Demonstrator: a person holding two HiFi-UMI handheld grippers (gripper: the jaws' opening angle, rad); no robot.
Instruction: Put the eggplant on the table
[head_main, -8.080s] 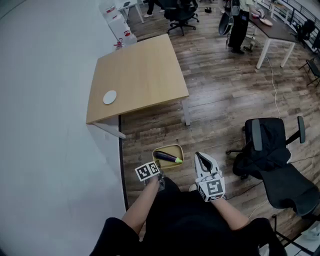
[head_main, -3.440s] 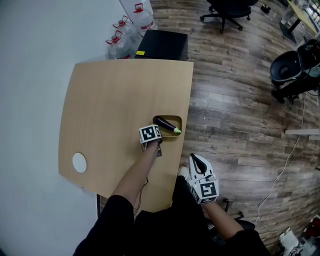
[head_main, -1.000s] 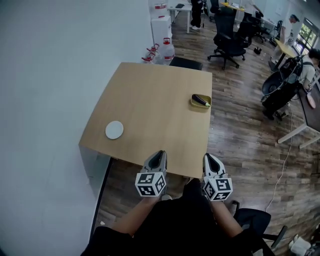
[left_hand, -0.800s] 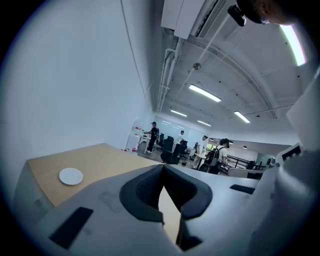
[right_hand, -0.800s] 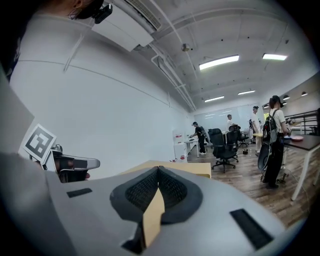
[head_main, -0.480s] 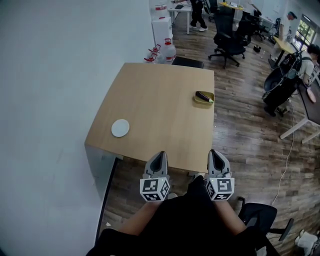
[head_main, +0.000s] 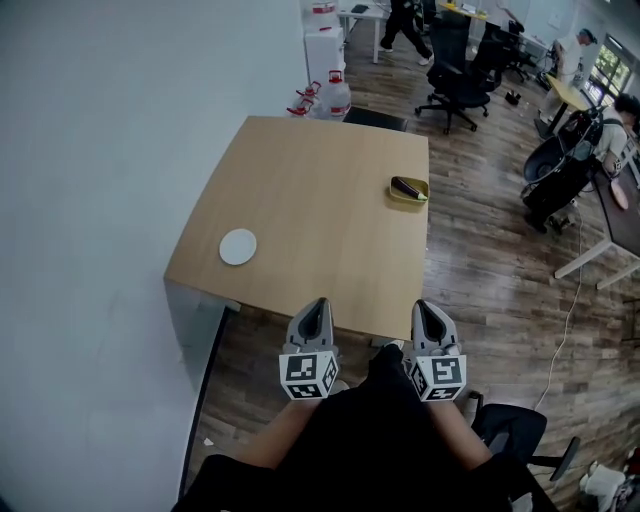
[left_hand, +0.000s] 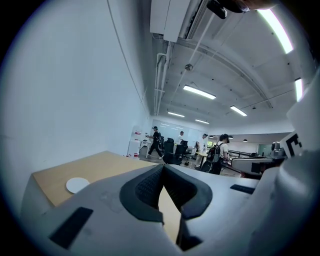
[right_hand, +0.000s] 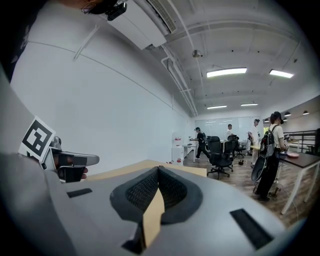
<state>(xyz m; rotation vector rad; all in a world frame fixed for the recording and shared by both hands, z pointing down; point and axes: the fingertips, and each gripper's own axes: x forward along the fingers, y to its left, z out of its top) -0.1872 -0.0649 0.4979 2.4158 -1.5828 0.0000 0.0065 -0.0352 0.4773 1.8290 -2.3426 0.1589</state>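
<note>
A dark purple eggplant (head_main: 405, 187) lies in a small yellow dish (head_main: 409, 191) near the right edge of the wooden table (head_main: 310, 220). Both grippers hang side by side in front of the table's near edge, far from the dish. My left gripper (head_main: 317, 305) is shut with nothing between its jaws, and its own view shows the pads (left_hand: 150, 184) meeting at the tips. My right gripper (head_main: 426, 306) is also shut and empty, with its pads (right_hand: 172, 189) touching in its own view.
A white round disc (head_main: 238, 246) lies on the table's left side. A white wall runs along the left. Water bottles (head_main: 322, 100) stand behind the table. Office chairs (head_main: 455, 70) and people stand on the wood floor at the back right.
The left gripper's jaws have closed fully. Both grippers have shifted a little toward each other's level below the table edge. The dish with the eggplant stays where it was set down.
</note>
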